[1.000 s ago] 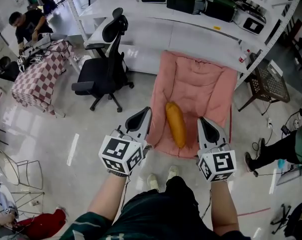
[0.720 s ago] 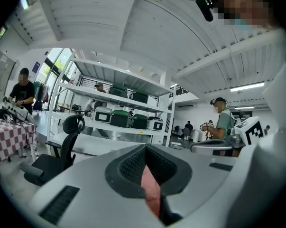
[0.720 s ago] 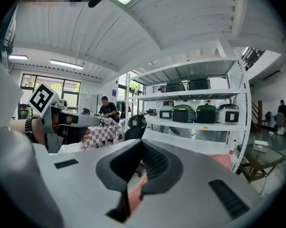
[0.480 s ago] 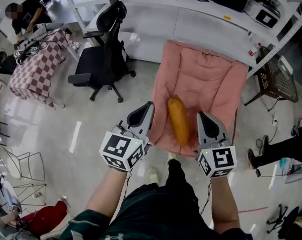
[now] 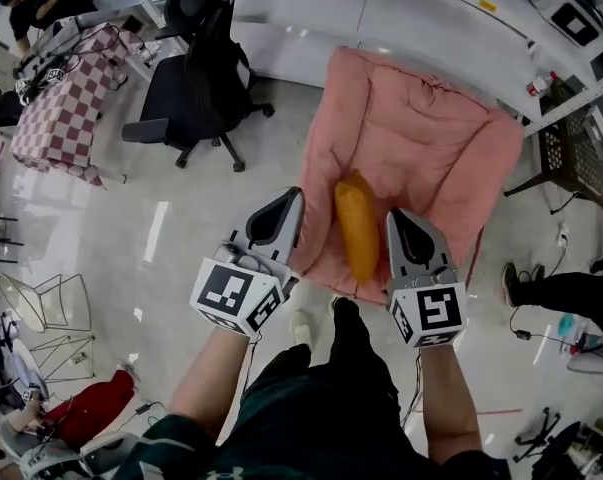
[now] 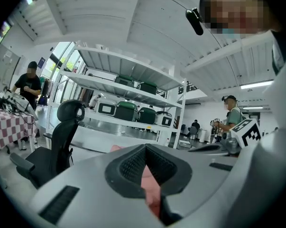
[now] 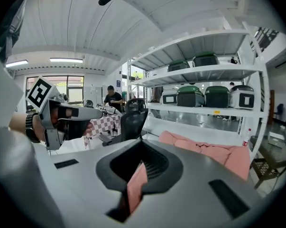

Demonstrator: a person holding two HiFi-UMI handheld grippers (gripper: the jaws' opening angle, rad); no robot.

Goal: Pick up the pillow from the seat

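- Fingers of left gripper (image 5: 294, 198) and right gripper (image 5: 396, 216) are sitting pressed together, empty.
- Both are flanking the orange pillow (image 5: 357, 230) lying on the pink seat (image 5: 431, 138).

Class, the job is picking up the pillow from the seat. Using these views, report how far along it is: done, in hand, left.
Done: nothing yet; the orange pillow lies on the pink seat, ungripped. In hand: the left gripper and right gripper flank the pillow in the head view, jaws together on nothing. Left: open the jaws, close on the pillow and lift it off the seat.
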